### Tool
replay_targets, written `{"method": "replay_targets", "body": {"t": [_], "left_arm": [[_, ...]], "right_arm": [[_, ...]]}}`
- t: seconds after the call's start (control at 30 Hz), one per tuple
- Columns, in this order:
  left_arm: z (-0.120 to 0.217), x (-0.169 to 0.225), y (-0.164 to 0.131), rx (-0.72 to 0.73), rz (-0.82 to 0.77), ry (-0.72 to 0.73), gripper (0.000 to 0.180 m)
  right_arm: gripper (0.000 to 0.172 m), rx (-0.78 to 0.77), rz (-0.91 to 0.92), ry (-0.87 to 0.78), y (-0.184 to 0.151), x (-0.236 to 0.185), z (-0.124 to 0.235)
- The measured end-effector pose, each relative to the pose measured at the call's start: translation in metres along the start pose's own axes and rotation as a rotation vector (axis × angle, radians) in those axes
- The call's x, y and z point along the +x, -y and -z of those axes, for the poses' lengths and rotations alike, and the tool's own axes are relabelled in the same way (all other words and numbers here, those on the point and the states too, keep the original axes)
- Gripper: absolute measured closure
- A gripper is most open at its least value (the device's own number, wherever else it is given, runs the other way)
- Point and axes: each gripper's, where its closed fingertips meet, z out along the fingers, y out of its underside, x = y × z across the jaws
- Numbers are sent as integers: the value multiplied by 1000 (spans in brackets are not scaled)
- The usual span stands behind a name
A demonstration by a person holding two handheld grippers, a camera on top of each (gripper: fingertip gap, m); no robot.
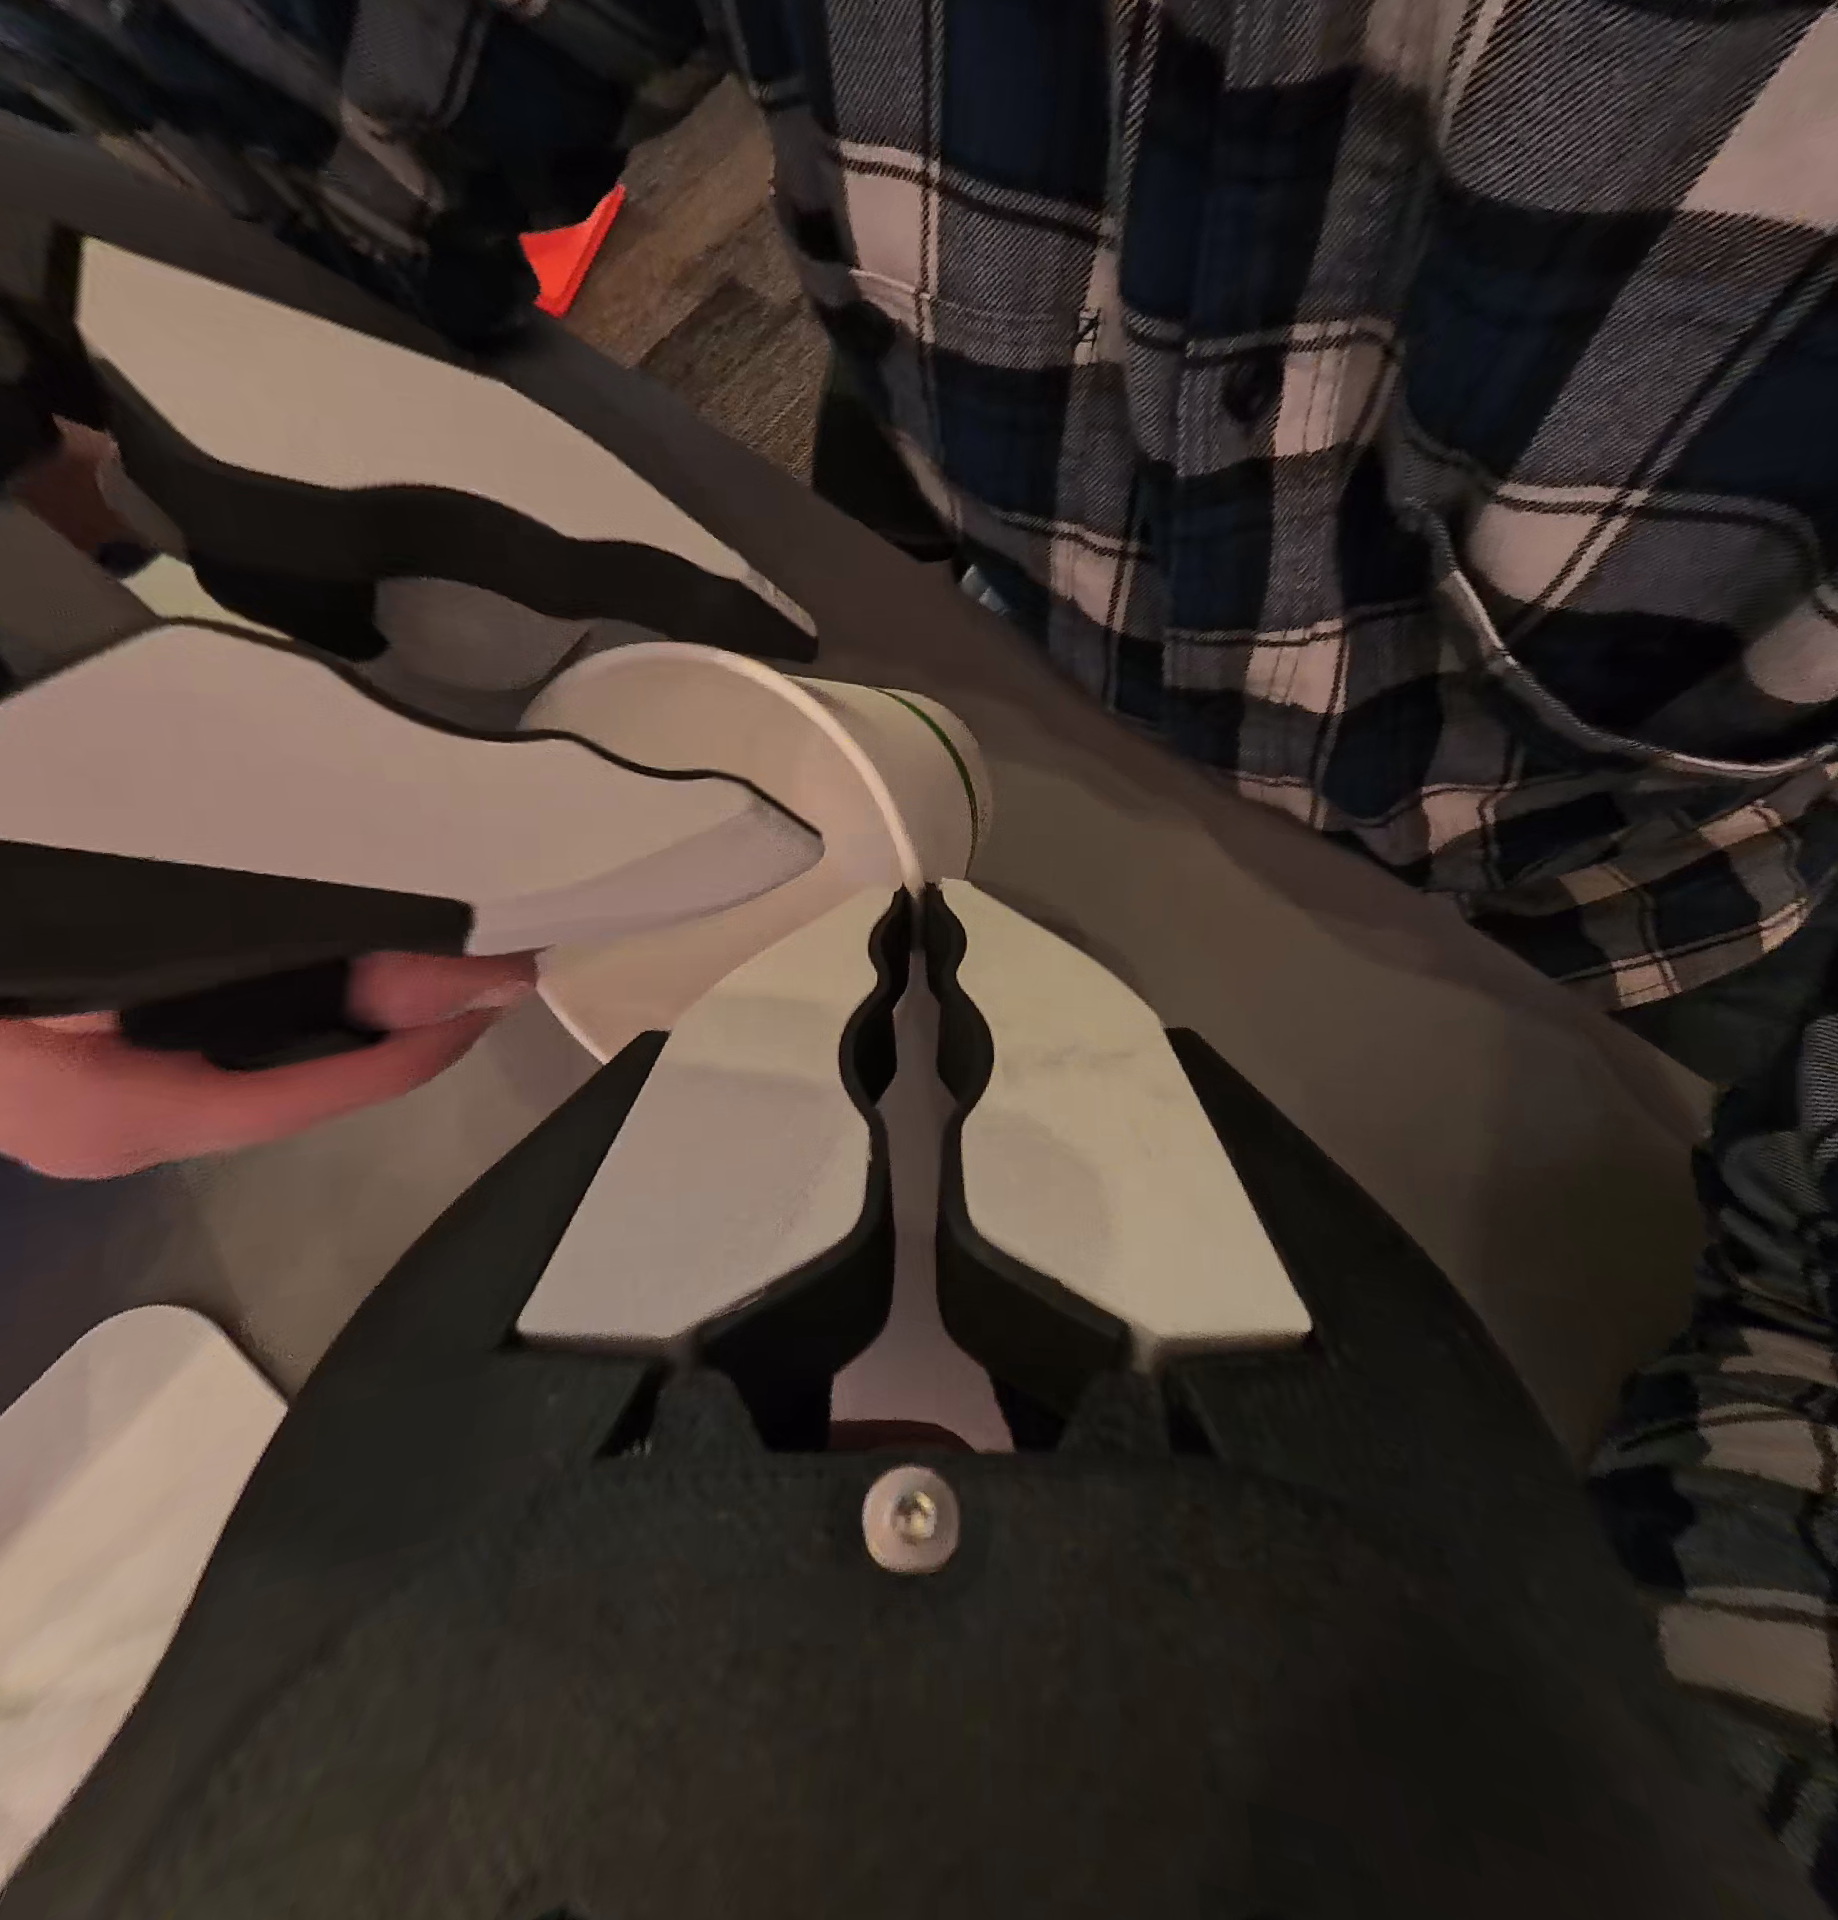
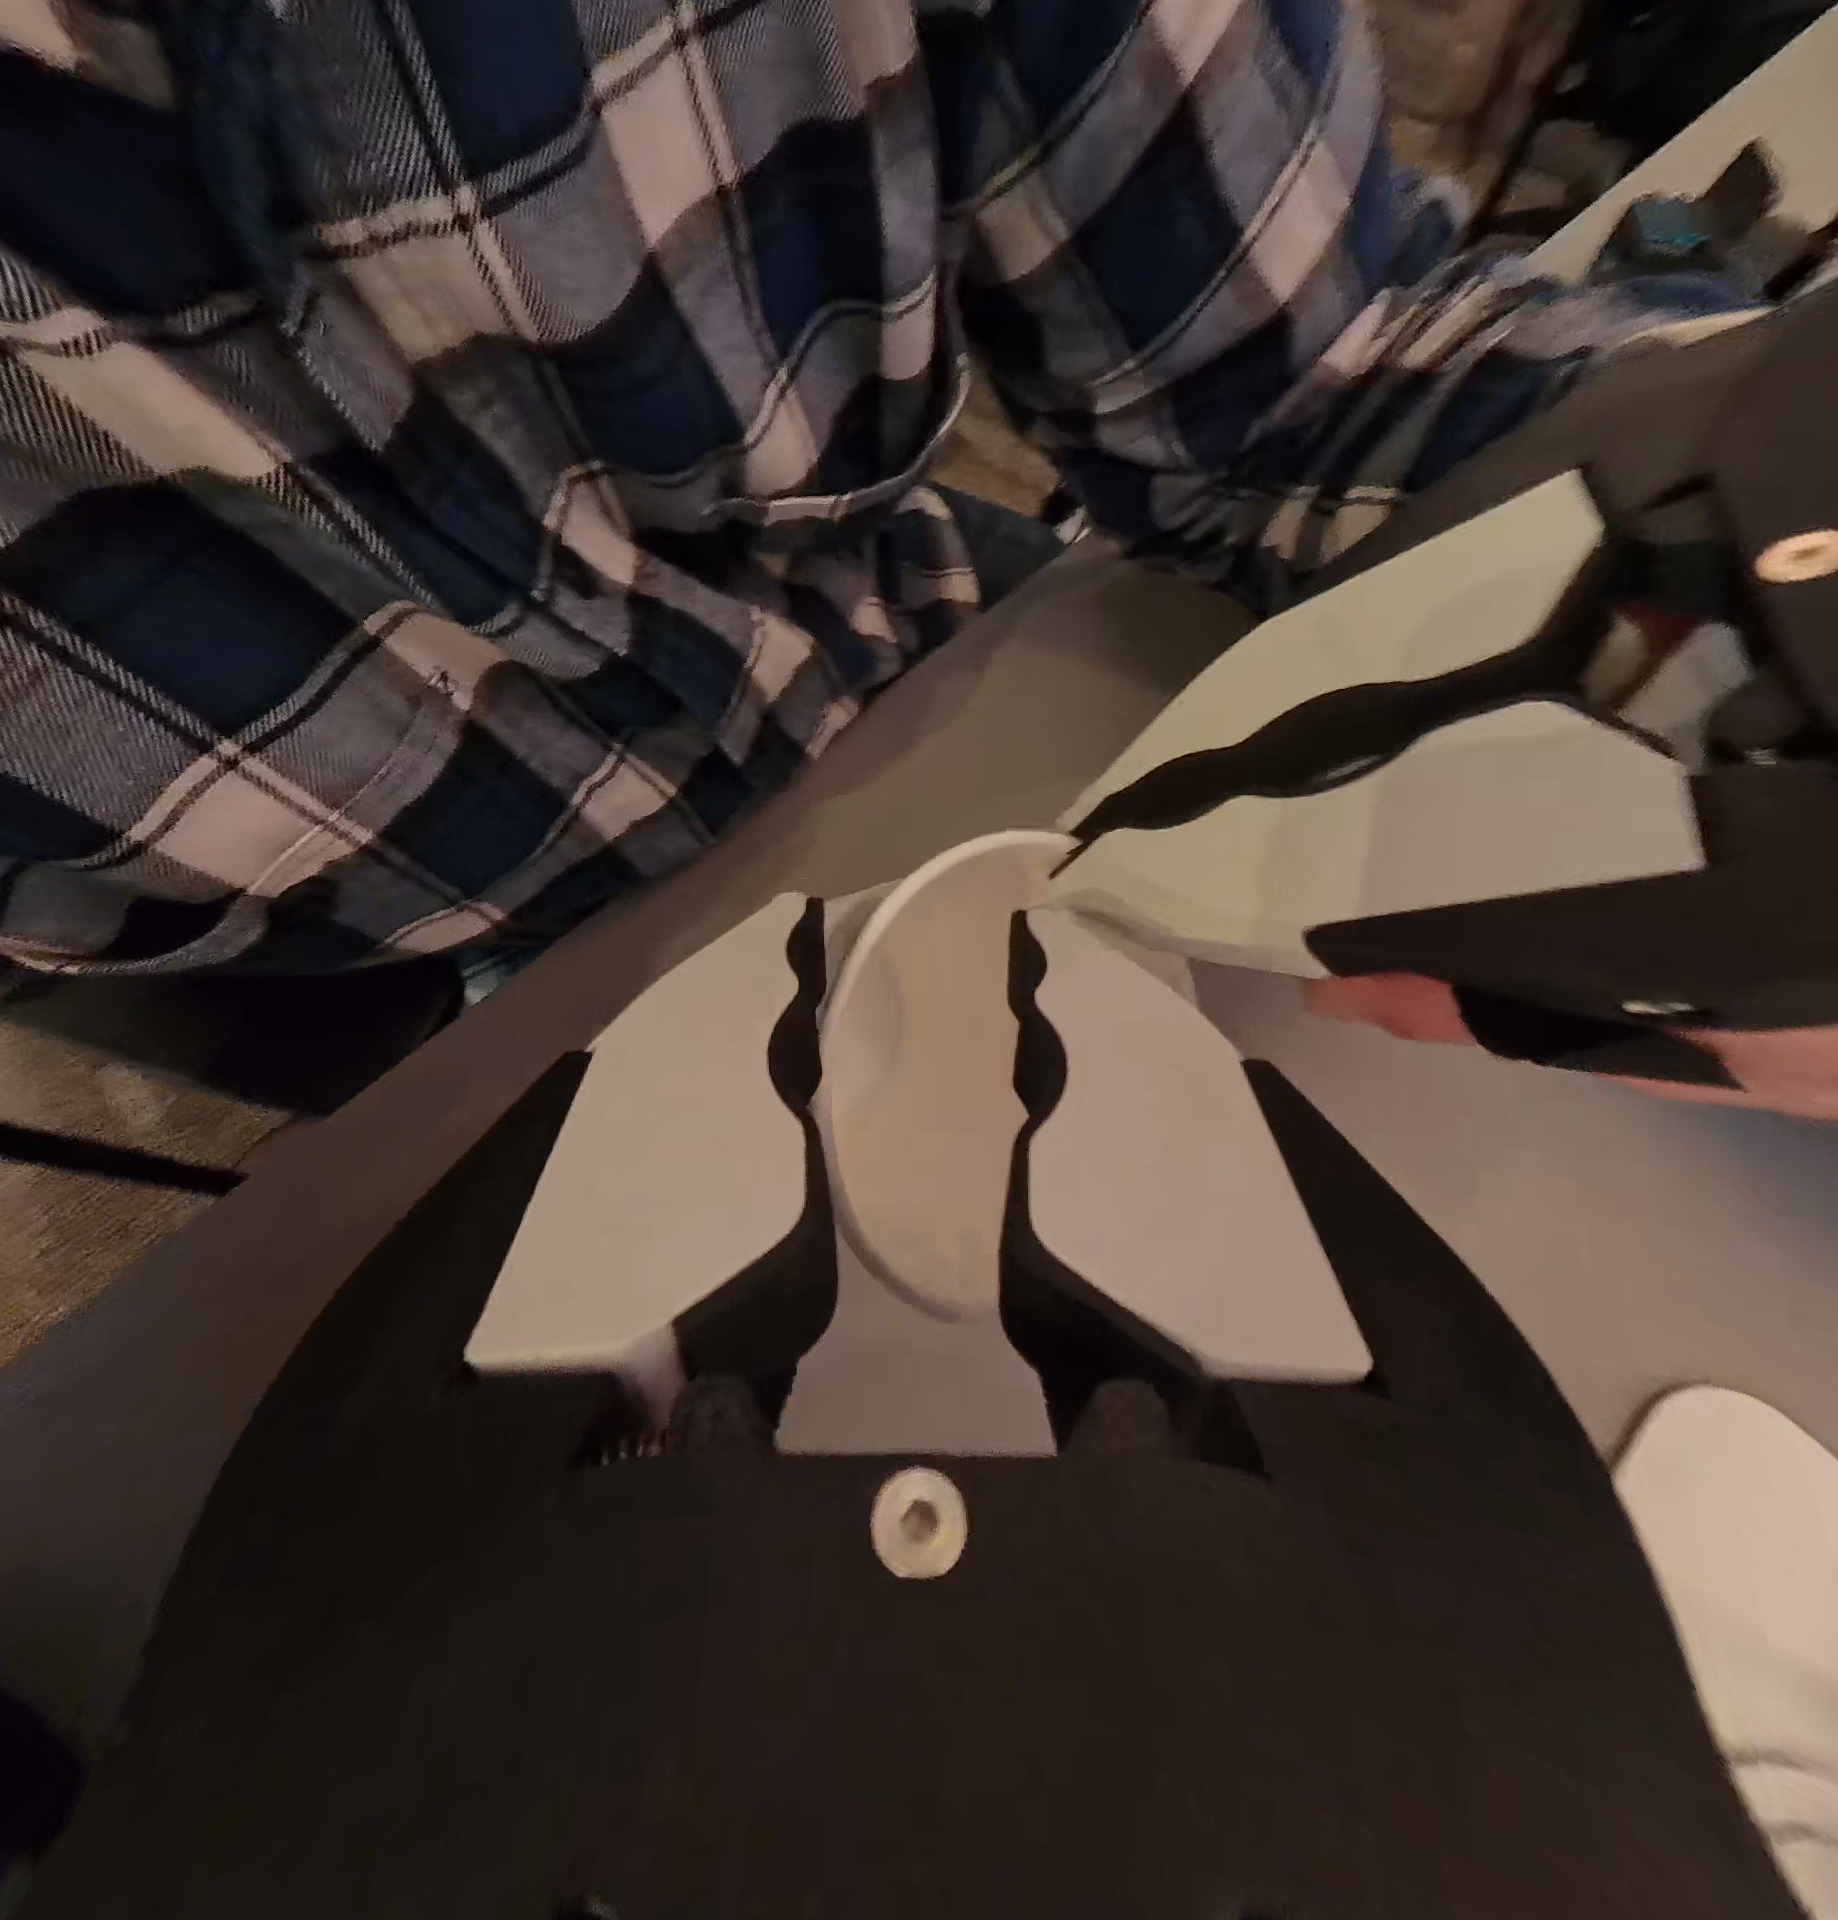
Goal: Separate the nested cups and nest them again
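A white paper cup [image 1: 884, 743] with a thin green line near its base is held on its side above the grey table [image 1: 1258, 935]. I cannot tell whether another cup sits inside it. My left gripper [image 1: 917, 894] is shut on the cup's rim, which the right wrist view confirms [image 2: 1076, 842]. My right gripper [image 2: 915, 920] is open and straddles the cup's wall [image 2: 925, 1091], one finger outside and one inside, with neither pad pressing. In the left wrist view the right gripper [image 1: 813, 743] comes in from the left at the cup's mouth.
A person in a blue and white plaid shirt [image 1: 1414, 416] stands close against the table's far edge. A hand [image 1: 167, 1070] holds the right gripper. A white object [image 2: 1777, 1558] lies on the table at the lower right. An orange thing [image 1: 572, 260] lies on the floor. Left and right tips are no more than a few centimetres apart.
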Motion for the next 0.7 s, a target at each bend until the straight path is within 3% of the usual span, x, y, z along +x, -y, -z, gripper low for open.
{"method": "replay_targets", "body": {"t": [0.37, 0.7], "left_arm": [[-2, 3, 8, 72, -13, -49, 178], [-1, 5, 11, 99, -19, -63, 178]], "right_arm": [[153, 12, -6, 165, 0, -24, -16], [157, 22, 9, 175, 0, -27, -18]]}}
